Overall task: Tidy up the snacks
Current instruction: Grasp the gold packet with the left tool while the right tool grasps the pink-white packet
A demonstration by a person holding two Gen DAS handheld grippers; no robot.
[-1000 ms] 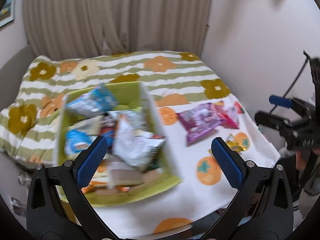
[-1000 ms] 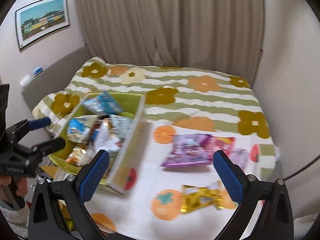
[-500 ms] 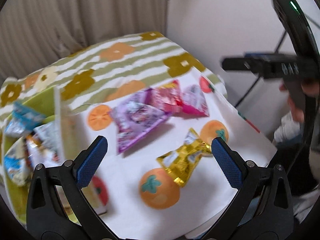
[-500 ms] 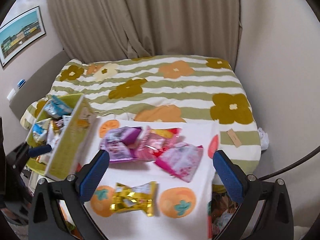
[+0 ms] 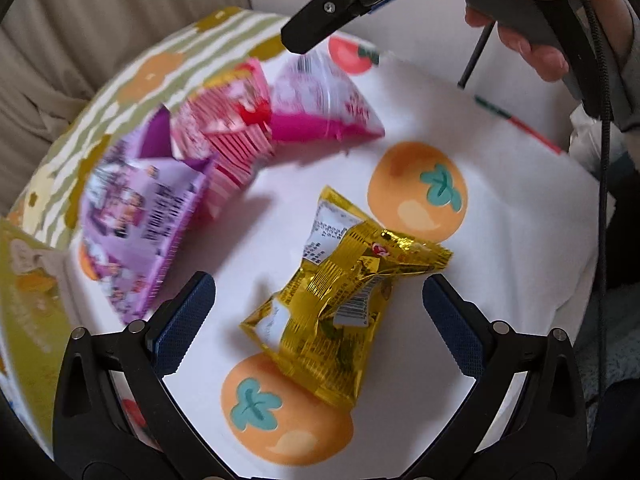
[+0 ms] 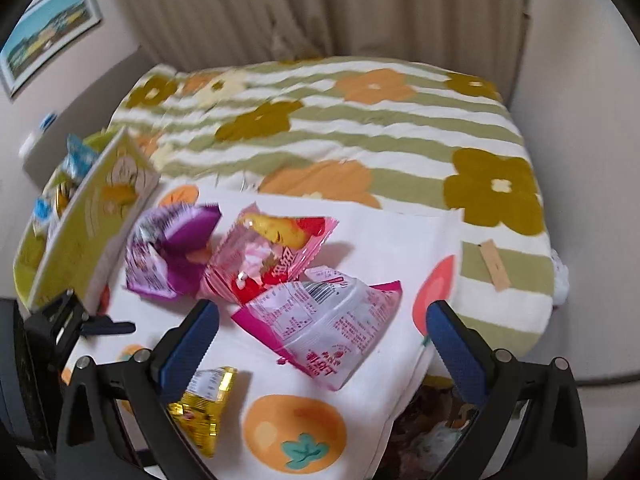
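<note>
The gold foil snack packet (image 5: 340, 300) lies crumpled near the front edge of the white fruit-print cloth (image 5: 500, 184), between the spread, empty fingers of the left gripper (image 5: 318, 322). Beyond it lie a purple packet (image 5: 136, 216), a pink striped packet (image 5: 228, 136) and a magenta-and-clear packet (image 6: 324, 328), under the right gripper (image 6: 322, 340), likewise open. A green snack box (image 6: 80, 236) stands at the left edge; the striped floral blanket (image 6: 360, 120) and what seems a curtain (image 6: 320, 4) lie behind.

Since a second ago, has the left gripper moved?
Yes. The left gripper swung right, off the green box and down toward the gold snack packet, which now lies between its open fingers.
</note>
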